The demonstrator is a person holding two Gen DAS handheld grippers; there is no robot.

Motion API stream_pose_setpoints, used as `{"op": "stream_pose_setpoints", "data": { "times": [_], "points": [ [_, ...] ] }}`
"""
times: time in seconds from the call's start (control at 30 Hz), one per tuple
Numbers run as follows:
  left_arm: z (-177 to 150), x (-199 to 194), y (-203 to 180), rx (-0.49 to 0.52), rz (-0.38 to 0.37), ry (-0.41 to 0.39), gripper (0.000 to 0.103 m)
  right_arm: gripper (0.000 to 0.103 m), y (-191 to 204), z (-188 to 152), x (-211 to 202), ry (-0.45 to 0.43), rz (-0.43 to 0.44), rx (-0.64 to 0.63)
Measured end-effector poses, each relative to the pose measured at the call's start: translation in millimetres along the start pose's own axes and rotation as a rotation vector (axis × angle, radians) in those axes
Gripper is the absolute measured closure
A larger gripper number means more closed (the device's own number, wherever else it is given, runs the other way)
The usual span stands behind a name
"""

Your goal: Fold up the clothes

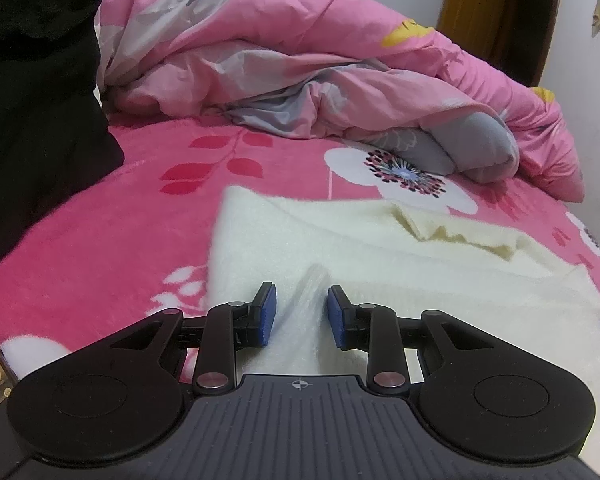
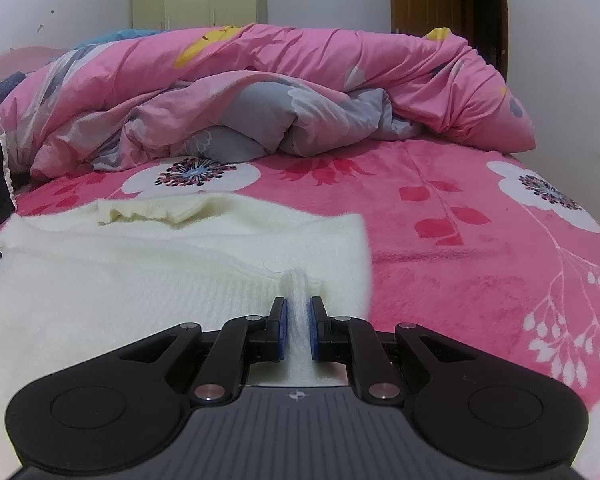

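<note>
sweater: a cream knitted sweater (image 2: 172, 264) lies spread flat on the pink flowered blanket (image 2: 460, 240), its ribbed near edge toward the grippers and its collar (image 2: 148, 210) at the far side, just short of the heaped quilt (image 2: 300, 92).
right gripper: the right gripper (image 2: 298, 326) is pinched narrowly onto a raised tuck of the sweater's near edge, close to its right corner.
left gripper: the left gripper (image 1: 302, 314) stands a little wider, with a ridge of the same edge (image 1: 308, 288) bunched between its pads; it looks gripped, though less tightly.
step in hand: likely lifting the near edge to fold it up toward the collar.
doing it well: raise both corners together and level, keep the edge taut between them, carry it straight over so the side edges line up, and lay it down before letting go.
risk: the looser left pinch may slip on fluffy knit.
other things: a black cloth (image 1: 40, 100) lies to the left.
writing: no label or brand can be read; marks at the left view's lower corner are too small to make out.
</note>
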State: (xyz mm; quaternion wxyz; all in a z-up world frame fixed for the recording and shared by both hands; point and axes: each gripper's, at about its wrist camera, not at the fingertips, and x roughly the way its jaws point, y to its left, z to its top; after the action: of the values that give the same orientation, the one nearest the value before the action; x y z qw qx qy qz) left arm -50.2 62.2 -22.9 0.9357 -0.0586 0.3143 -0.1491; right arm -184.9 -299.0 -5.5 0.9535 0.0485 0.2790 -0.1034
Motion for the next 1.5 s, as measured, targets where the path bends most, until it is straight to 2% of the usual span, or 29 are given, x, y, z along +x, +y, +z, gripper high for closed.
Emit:
{"op": "stream_pose_setpoints", "data": {
  "times": [1.5],
  "points": [
    [0.3,1.1,1.2,0.001,-0.006,0.003,0.073,0.09,-3.5,2.4,1.8,0.021,0.014,0.02]
  ]
}}
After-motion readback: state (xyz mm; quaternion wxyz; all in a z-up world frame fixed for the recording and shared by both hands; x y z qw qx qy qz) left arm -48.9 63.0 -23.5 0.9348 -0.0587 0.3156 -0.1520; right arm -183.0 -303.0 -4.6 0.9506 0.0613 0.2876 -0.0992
